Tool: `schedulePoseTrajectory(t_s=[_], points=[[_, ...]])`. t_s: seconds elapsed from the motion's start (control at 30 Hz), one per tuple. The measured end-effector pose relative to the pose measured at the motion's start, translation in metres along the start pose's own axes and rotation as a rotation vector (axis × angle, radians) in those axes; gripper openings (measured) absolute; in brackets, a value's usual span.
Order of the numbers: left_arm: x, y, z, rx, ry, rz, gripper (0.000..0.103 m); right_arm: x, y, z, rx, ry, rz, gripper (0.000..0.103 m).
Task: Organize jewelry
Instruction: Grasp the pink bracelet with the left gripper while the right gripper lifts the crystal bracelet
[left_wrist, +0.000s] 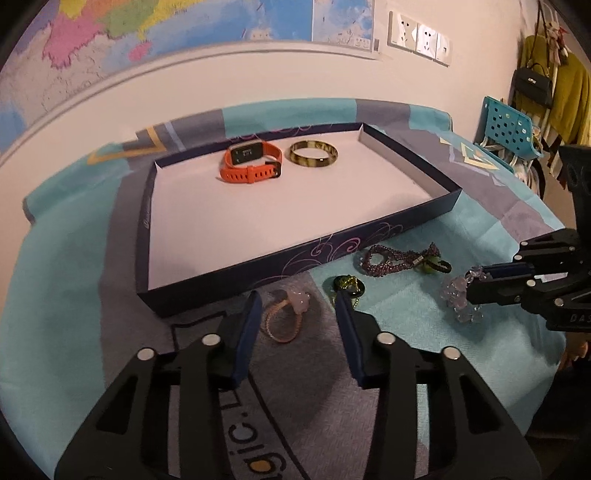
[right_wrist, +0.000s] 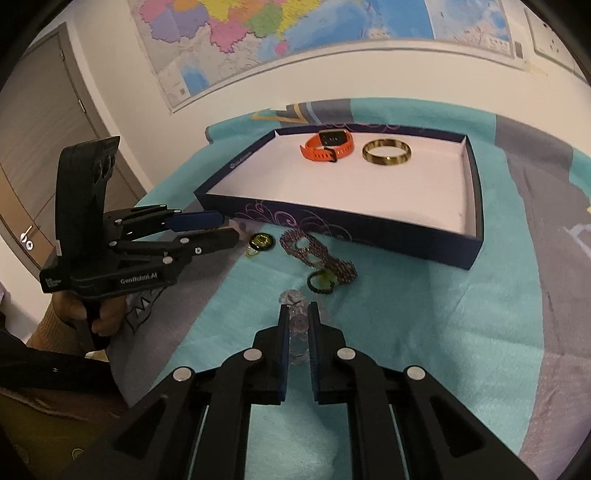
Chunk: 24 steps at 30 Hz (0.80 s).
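Right gripper (right_wrist: 298, 310): jaws narrowed onto the clear bead bracelet (right_wrist: 295, 321), near centre of the cloth. Left gripper (left_wrist: 299, 302): jaws part-open, nothing held, pink ring (left_wrist: 282, 317) framed between them. Step judged: pickup; a lift over the tray's near wall (left_wrist: 295, 258) is called for next. Watch (left_wrist: 253, 160) and bangle (left_wrist: 313, 153) are placed far; near floor is free.

Table covered by a teal and grey cloth (left_wrist: 424, 310) with printed lettering. On the cloth: shallow dark-blue box lid (left_wrist: 258, 258), white inside. In front of the lid: pink cord bracelet (left_wrist: 282, 321) with a pale bead, small dark green pendant (left_wrist: 349, 286), purple beaded bracelet (left_wrist: 388, 258) with a green ring (left_wrist: 436, 266) at its end, clear crystal bead bracelet (left_wrist: 456, 299) furthest right.
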<state>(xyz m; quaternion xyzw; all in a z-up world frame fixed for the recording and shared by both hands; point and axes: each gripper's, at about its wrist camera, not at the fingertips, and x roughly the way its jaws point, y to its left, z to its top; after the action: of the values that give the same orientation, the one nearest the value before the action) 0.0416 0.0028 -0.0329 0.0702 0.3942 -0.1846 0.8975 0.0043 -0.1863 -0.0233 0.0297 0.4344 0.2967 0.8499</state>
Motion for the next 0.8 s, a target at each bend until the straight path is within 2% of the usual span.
schedulePoseTrajectory(t_s=[0.07,0.13,0.27,0.33,0.37,0.4,0.43,0.57,0.63,0.7,0.8], points=[[0.003,0.002,0.0,-0.002,0.014,-0.003,0.035,0.001,-0.001,0.0,0.0,0.003,-0.003,0.008],[0.007,0.005,-0.002,-0.014,0.037,-0.022,0.025,0.002,-0.002,-0.001,0.0,0.008,-0.006,0.01],[0.01,0.004,-0.004,-0.011,0.06,-0.021,0.021,0.003,-0.003,-0.003,0.003,0.01,-0.006,0.013],[0.009,0.001,-0.006,-0.001,0.063,-0.016,0.02,0.002,-0.004,-0.002,0.003,0.008,-0.004,0.021],[0.008,0.001,-0.007,-0.001,0.063,-0.018,0.019,0.002,-0.004,-0.002,0.003,0.006,-0.005,0.033],[0.007,0.001,-0.007,-0.004,0.063,-0.021,0.018,0.002,-0.002,-0.001,-0.003,0.0,-0.011,0.04],[0.007,0.001,-0.008,-0.009,0.063,-0.023,0.018,0.003,0.0,-0.001,-0.012,-0.002,-0.022,0.04],[0.005,0.001,-0.01,-0.026,0.061,-0.016,0.016,0.009,0.005,0.001,-0.039,0.0,-0.061,0.039],[0.004,0.0,-0.011,-0.03,0.059,-0.011,0.016,0.012,0.004,0.002,-0.046,0.005,-0.092,0.032],[0.002,-0.001,-0.013,-0.031,0.057,-0.014,0.015,0.014,0.002,0.003,-0.045,0.01,-0.105,0.02],[-0.001,-0.002,-0.015,-0.037,0.052,-0.017,0.015,0.011,0.001,0.001,-0.043,0.003,-0.109,0.019]])
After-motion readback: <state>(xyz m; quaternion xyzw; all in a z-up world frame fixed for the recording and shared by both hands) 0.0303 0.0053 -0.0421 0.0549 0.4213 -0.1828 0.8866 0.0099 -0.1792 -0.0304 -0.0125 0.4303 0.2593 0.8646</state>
